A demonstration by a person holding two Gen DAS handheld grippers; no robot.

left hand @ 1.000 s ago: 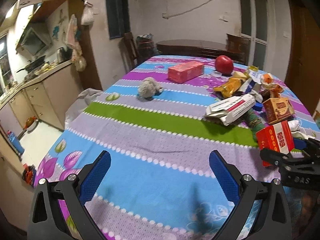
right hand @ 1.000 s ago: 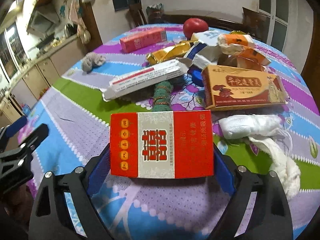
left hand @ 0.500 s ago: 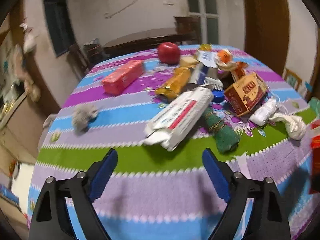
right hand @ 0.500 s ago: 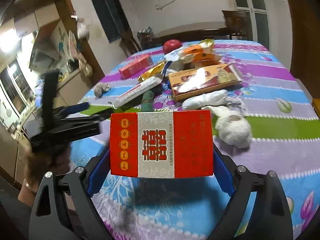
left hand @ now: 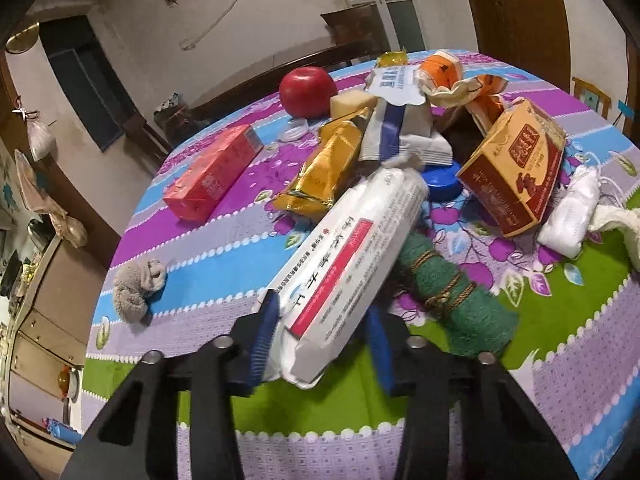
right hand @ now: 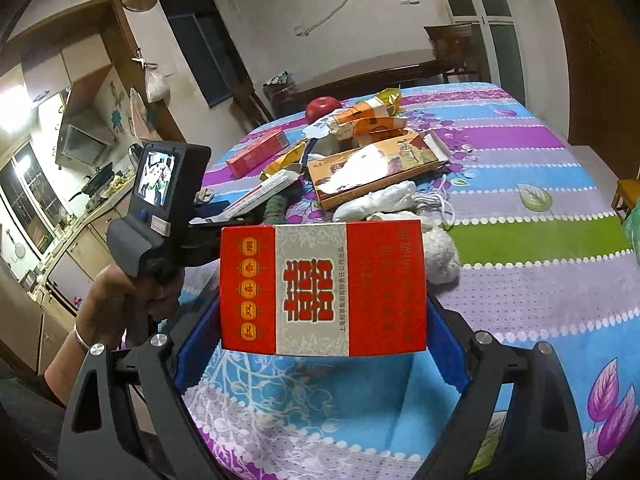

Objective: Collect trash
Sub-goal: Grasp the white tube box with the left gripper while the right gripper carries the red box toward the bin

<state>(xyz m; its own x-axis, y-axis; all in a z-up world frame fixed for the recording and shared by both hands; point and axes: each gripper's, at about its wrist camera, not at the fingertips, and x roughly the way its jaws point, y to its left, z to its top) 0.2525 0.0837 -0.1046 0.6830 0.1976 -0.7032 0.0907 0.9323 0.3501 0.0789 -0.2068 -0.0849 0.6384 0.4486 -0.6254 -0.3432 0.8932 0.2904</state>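
Fingers (left hand: 264,336) hide white packet's (left hand: 352,256) near end.

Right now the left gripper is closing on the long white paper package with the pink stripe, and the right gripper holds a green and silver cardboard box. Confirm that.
Not quite: the cardboard box in the right gripper is red and silver, as the right wrist view shows. The left gripper has indeed just been closing around the long white paper package with the pink stripe.
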